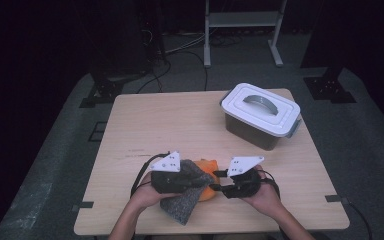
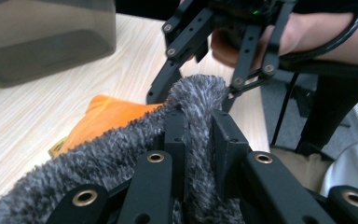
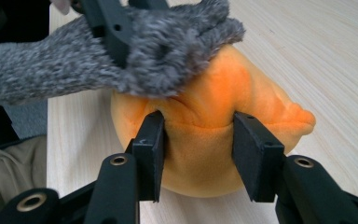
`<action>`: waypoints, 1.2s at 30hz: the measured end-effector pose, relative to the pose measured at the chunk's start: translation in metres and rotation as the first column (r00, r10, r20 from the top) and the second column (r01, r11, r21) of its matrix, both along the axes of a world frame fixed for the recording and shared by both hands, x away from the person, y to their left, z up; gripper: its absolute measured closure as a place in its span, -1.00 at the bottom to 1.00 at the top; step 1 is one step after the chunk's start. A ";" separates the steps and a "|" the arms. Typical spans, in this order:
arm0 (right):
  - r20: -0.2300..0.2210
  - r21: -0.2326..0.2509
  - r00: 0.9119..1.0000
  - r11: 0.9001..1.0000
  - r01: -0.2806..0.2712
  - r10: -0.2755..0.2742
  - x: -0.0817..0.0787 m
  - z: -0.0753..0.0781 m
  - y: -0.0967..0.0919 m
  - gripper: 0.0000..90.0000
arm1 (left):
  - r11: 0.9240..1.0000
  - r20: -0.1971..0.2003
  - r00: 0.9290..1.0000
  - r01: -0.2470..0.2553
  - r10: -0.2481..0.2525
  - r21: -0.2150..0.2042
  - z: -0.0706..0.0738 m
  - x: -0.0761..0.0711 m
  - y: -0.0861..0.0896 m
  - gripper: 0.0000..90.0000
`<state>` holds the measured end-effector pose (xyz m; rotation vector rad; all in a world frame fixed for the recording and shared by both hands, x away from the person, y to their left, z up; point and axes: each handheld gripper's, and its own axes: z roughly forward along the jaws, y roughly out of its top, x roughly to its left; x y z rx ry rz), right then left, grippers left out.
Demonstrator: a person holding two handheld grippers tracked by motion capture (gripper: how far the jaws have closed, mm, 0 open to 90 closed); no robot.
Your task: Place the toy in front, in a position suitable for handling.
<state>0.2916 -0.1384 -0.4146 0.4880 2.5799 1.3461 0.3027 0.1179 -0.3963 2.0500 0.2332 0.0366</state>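
Observation:
An orange plush toy (image 1: 208, 165) lies near the table's front edge, with a grey fuzzy cloth (image 1: 182, 205) draped over its left side. My left gripper (image 1: 201, 181) is shut on a fold of that grey fuzzy cloth (image 2: 98, 163), which bulges up between the jaws of the left gripper (image 2: 198, 128). My right gripper (image 1: 216, 188) comes in from the right. The pads of the right gripper (image 3: 200, 140) press into both sides of the orange plush toy (image 3: 223, 93), and its skin creases between them. The grey cloth (image 3: 74, 60) hangs over the toy's top.
A lidded translucent box (image 1: 260, 117) with a white lid and grey handle stands at the table's back right. The wooden table (image 1: 155, 120) has bare room at the left and middle. Cables and a metal stand are on the floor beyond.

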 end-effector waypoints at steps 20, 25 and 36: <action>-0.090 0.028 0.994 0.997 -0.065 0.068 0.006 -0.008 -0.020 -0.01 | 0.992 -0.046 0.991 -0.124 0.125 0.020 -0.016 0.016 0.030 0.73; -0.078 0.090 0.995 0.995 -0.049 0.056 0.007 -0.003 -0.022 -0.27 | 0.999 -0.088 0.995 -0.038 0.040 0.020 -0.017 0.013 0.023 0.72; -0.054 -0.009 0.996 0.998 -0.068 0.067 0.004 -0.013 -0.010 -0.04 | 0.999 -0.066 0.997 -0.029 0.032 0.041 -0.012 0.010 0.018 0.74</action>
